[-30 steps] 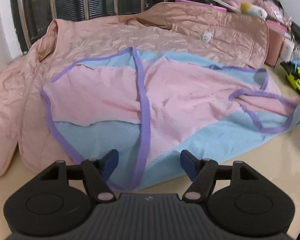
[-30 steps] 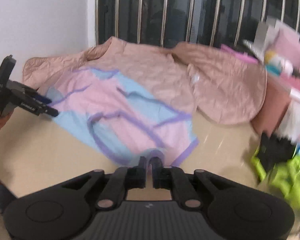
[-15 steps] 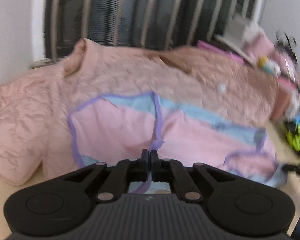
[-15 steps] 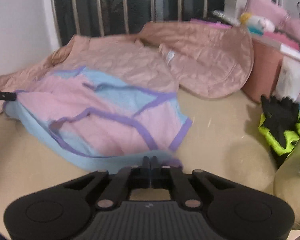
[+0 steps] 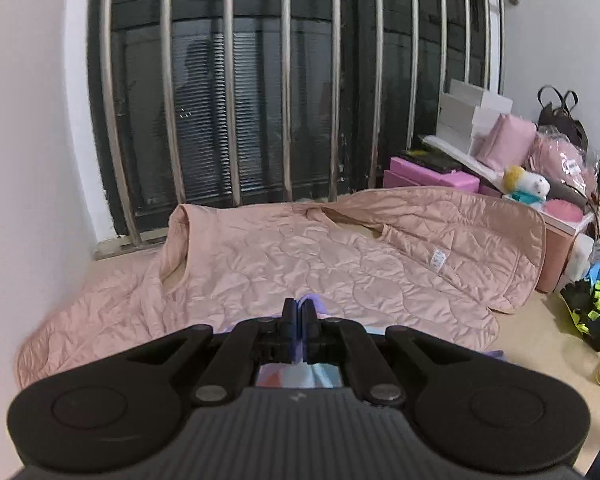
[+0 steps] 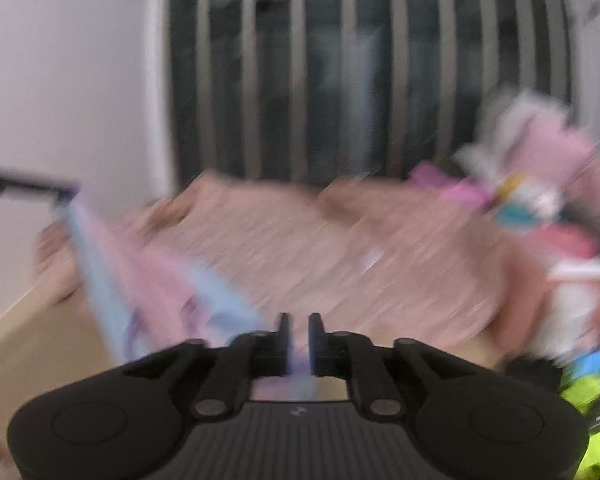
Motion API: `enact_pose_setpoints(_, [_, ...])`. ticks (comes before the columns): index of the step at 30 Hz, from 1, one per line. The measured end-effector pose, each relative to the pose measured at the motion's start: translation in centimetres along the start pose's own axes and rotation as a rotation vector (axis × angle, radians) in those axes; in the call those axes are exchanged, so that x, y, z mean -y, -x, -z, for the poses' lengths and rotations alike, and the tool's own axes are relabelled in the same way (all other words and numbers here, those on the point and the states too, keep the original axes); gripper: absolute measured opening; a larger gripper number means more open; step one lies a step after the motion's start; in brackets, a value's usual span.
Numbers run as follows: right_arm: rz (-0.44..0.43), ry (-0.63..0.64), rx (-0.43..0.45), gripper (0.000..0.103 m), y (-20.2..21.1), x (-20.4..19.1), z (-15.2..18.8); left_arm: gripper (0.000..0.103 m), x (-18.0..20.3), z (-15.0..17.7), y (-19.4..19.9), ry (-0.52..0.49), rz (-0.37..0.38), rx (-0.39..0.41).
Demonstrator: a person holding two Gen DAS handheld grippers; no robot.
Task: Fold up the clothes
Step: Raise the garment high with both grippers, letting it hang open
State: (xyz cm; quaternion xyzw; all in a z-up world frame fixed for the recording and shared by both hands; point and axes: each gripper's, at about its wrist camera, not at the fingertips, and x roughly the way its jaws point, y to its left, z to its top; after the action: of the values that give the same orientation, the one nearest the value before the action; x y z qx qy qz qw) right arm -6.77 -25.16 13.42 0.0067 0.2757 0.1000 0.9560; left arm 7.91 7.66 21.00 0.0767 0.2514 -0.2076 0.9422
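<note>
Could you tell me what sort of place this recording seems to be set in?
Most likely a room in a home, not a lab. A barred window fills the back wall, a quilted pink jacket lies spread over a beige surface, and pink storage boxes, bags and a plush toy crowd the right side.

Straight ahead of your tongs stands a dark window (image 5: pixel 260 92) behind upright metal bars (image 5: pixel 228 80), with slatted blinds showing through the glass. White wall (image 5: pixel 28 120) closes the room to the left of the tongs, and more white wall (image 5: pixel 560 32) rises to the right. Below and to the right lies a pale beige floor (image 5: pixel 540 344). To the right, white boxes (image 5: pixel 472 108) sit stacked on a shelf, with pink boxes (image 5: pixel 424 174) below them. The light is even and soft. The right view is blurred.
</note>
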Motion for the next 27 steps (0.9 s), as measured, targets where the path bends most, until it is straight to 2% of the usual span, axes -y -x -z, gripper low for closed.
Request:
enact_pose_setpoints(1, [-0.029,0.016,-0.025,0.048,-1.0,-0.9,0.9,0.002,0.3,-0.3,-0.5,-0.018,-0.001,-0.014])
enact_pose_setpoints(6, [-0.131,0.053,-0.152,0.048,-6.1,-5.2,4.9,0.002,1.5,-1.0,-1.7,-0.077,-0.017,-0.052])
enact_pose_setpoints(8, [-0.11,0.069,-0.188,0.044,-7.7,-6.5,6.1,0.002,1.8,-1.2,-1.4,-0.081,-0.03,-0.045])
enact_pose_setpoints(9, [-0.089,0.077,-0.202,0.027,-8.2,-6.9,6.5,0.002,2.0,-1.3,-1.3,-0.081,-0.035,-0.041])
enact_pose_setpoints(10, [-0.065,0.084,-0.213,0.005,-8.5,-7.0,6.8,0.002,1.9,-1.6,-1.0,-0.072,-0.033,-0.036])
enact_pose_setpoints(13, [-0.029,0.08,-0.222,0.005,-8.6,-6.7,6.6,0.002,1.5,-3.0,-0.3,-0.036,-0.037,-0.018])
enact_pose_setpoints(15, [0.025,0.121,-0.156,0.005,-7.7,-6.4,4.9,0.002,1.1,-4.5,0.0,-0.004,-0.041,-0.005])
enact_pose_setpoints(20, [0.143,0.169,0.085,0.004,-2.4,-4.6,-2.5,0.002,0.8,-9.1,1.6,0.046,-0.049,0.054])
enact_pose_setpoints(23, [0.203,0.224,0.221,0.004,1.5,-3.7,-7.2,0.002,0.6,-11.9,3.5,0.051,-0.065,0.1])
enact_pose_setpoints(27, [0.29,0.293,0.386,0.004,6.6,-2.6,-12.2,0.002,-1.0,-14.6,6.9,0.098,-0.039,0.163])
